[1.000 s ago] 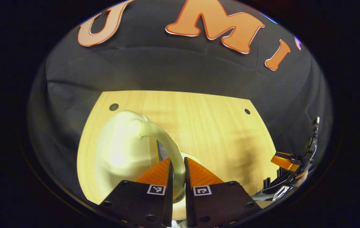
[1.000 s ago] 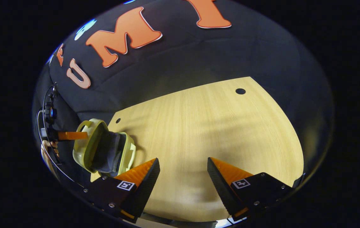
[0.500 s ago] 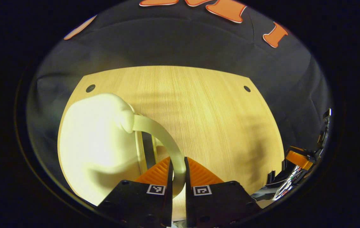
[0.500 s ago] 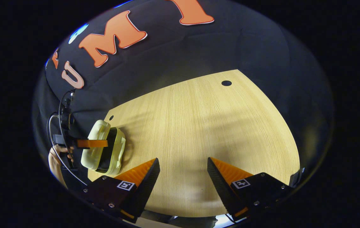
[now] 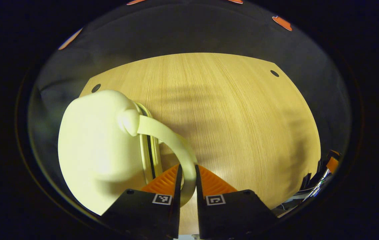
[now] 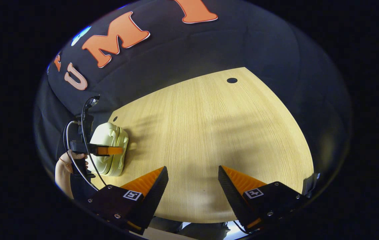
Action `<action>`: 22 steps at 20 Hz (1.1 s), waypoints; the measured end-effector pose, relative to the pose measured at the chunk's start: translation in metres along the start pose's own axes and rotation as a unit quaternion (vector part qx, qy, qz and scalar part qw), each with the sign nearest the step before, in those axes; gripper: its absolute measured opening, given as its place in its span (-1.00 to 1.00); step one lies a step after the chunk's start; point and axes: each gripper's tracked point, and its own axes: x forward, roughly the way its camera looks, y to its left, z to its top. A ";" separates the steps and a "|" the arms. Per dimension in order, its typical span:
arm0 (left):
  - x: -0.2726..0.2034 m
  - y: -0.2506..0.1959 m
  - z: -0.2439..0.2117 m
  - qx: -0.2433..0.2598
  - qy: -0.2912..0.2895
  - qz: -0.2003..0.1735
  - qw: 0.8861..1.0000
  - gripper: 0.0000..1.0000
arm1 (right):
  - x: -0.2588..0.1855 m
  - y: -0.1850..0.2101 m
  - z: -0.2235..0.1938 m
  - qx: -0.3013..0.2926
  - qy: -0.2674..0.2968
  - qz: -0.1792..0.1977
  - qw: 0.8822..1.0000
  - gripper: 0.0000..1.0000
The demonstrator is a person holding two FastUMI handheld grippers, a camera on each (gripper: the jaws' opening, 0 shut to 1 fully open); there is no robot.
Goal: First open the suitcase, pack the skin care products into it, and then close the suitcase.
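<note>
Suitcase (image 5: 99,150), pale cream and hard-shelled, fills the lower left of the left gripper view, lying on the wooden surface (image 5: 229,116) with its two halves nearly together, a thin dark seam between them. Its curved handle (image 5: 169,140) arcs from the shell down into the left tongs (image 5: 187,175), whose orange fingers are clamped on the handle from both sides.

In the right gripper view, the same suitcase (image 6: 109,151) sits at the far left edge of the surface (image 6: 209,133), with the left tongs (image 6: 109,150) across it and a hand (image 6: 65,165) holding the tool behind. The right tongs (image 6: 192,178) hang over bare wood, fingers spread wide apart and gripping nothing.
</note>
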 end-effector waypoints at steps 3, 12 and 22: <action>-0.006 -0.005 -0.008 -0.021 -0.007 -0.008 1.000 -0.05 | -0.005 -0.002 0.000 -0.002 -0.002 0.004 1.000 0.92; -0.093 -0.038 0.019 -0.045 -0.147 -0.061 0.986 0.96 | -0.009 0.015 0.025 -0.021 -0.032 0.006 0.999 0.92; -0.190 -0.050 0.080 -0.058 -0.380 -0.079 0.920 0.96 | -0.036 0.080 0.092 -0.092 -0.169 -0.019 0.981 0.92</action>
